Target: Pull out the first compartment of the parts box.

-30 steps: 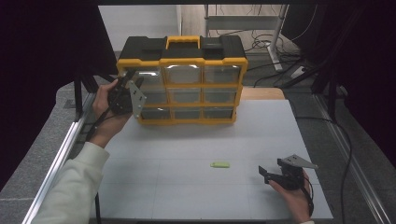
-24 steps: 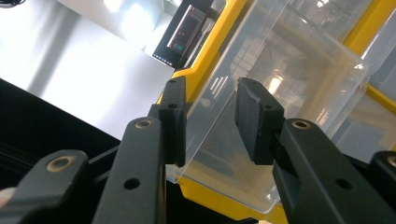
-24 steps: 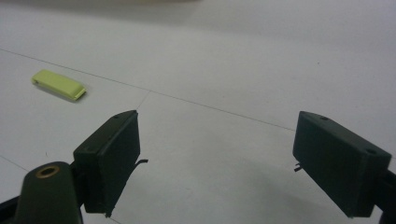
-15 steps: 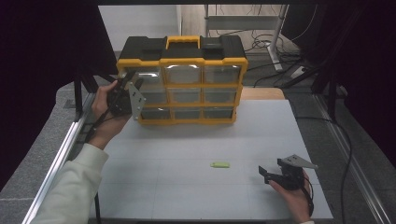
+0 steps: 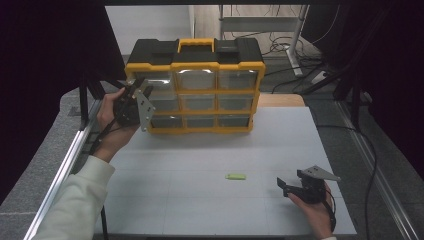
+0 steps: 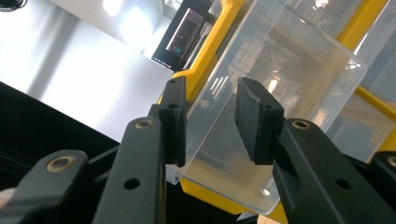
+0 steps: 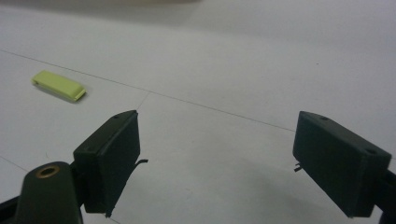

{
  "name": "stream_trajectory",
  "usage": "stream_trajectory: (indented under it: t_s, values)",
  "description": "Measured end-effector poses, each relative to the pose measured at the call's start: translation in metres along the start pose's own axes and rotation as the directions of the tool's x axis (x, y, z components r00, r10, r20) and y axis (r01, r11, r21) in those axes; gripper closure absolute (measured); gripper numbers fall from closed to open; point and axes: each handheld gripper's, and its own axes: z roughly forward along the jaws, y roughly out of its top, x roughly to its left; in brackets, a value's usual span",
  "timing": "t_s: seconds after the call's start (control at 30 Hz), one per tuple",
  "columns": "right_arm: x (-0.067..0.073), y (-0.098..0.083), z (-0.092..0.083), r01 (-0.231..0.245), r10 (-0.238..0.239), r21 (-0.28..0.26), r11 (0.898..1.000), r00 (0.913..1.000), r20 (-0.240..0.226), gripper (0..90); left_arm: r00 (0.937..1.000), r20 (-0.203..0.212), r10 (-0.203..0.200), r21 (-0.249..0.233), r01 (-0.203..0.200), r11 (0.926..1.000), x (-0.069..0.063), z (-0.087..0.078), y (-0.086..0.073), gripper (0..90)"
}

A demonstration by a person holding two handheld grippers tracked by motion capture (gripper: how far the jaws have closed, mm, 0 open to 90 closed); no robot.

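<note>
One white table point(image 5: 210, 150) bears a drawer organizer point(image 5: 195, 85); dark curtains surround.

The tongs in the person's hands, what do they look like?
Both tongs are black. The left tongs and right tongs each carry a grey three-cornered plate, and a dark cable trails from each. Their two jaws end in flat black pads. A white sleeve covers the left arm.

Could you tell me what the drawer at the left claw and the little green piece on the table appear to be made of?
The drawer looks like clear, glossy hard plastic: the yellow frame shows through it, and it catches bright reflections. The green piece seems matte, opaque plastic or rubber; its flat, rounded shape shows no shine, so I can't say more. The left claw straddles the drawer's edge.
</note>
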Motion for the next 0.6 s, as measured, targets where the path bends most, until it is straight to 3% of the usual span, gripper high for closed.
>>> stream_trajectory:
  t_s: [0.6]
  values:
    - [0.0001, 0.0001, 0.0001, 0.001, -0.001, -0.001, 1.0, 1.0, 0.001, 15.2, 1.0, 0.003, 0.007, -0.002, -0.007, 1.0, 0.0004, -0.0063, -0.0002, 64.5]
